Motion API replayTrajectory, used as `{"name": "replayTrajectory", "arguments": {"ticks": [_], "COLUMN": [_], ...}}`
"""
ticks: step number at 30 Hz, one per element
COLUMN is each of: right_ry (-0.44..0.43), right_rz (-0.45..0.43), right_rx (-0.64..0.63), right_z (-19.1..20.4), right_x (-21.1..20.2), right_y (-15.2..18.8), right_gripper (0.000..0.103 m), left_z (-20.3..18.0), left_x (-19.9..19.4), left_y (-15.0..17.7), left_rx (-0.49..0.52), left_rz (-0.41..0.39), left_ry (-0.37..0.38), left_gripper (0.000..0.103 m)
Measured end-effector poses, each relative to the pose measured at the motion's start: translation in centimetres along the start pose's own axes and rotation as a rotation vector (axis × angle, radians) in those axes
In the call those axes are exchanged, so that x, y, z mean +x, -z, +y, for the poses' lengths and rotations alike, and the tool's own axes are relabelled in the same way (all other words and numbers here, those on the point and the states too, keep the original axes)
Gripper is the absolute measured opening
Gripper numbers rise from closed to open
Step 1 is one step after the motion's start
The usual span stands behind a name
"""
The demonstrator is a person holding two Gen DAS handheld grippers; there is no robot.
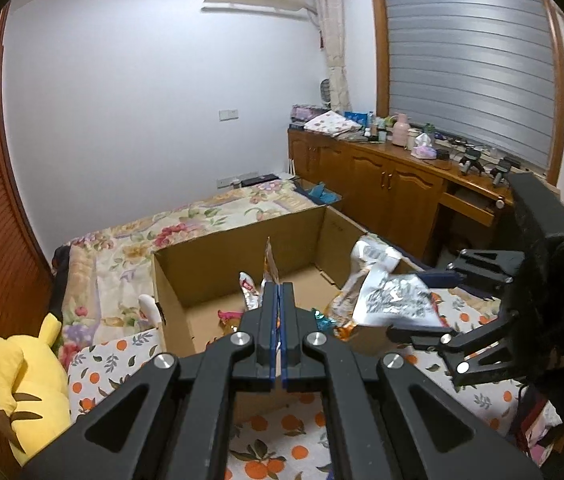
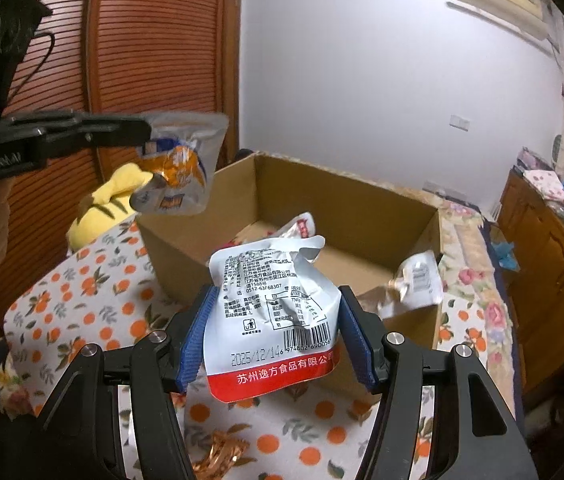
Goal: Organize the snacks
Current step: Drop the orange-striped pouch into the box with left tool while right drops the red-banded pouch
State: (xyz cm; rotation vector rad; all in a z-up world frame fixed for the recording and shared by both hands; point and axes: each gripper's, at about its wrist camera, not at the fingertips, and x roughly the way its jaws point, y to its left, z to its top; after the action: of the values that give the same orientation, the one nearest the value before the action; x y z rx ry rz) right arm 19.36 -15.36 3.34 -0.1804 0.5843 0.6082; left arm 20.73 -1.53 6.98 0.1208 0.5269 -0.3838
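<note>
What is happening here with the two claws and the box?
A person is sorting snack packets into an open cardboard box on a bed. The right claw grips a white packet with a red strip near the box's front edge. The left claw is closed on an orange and silver packet, held up beside the box. A few packets already lie inside. A yellow plush toy sits nearby.

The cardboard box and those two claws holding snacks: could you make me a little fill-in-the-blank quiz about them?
1. The right claw grips a white packet with a ____ band along its bottom.
2. The cardboard box has its top ____.
3. The plush toy beside the box is ____.
4. The left claw is ____ on an orange snack pouch.

Missing words: red; open; yellow; shut
</note>
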Motion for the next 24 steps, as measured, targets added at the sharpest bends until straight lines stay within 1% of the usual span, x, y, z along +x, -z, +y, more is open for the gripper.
{"name": "replayTrajectory", "arguments": {"ticks": [7, 15, 22, 24], "right_ry": [-0.003, -0.034, -0.054, -0.054], "right_rz": [0.015, 0.047, 0.073, 0.075], "right_rx": [0.024, 0.027, 0.032, 0.035], "right_z": [-1.4, -2.1, -2.6, -2.7], "right_x": [2.8, 6.8, 9.4, 9.7], "right_y": [-1.3, -2.5, -2.1, -2.2], "right_gripper": [0.062, 0.063, 0.064, 0.066], "left_z": [2.1, 4.0, 4.4, 4.5], "left_x": [3.5, 7.4, 9.2, 9.5], "left_y": [0.9, 1.6, 1.8, 1.8], "left_rx": [-0.039, -0.063, -0.052, -0.065], "left_rz": [0.039, 0.092, 0.109, 0.11], "left_ry": [-0.015, -0.022, -0.01, -0.002], "left_gripper": [0.0, 0.0, 0.0, 0.001]}}
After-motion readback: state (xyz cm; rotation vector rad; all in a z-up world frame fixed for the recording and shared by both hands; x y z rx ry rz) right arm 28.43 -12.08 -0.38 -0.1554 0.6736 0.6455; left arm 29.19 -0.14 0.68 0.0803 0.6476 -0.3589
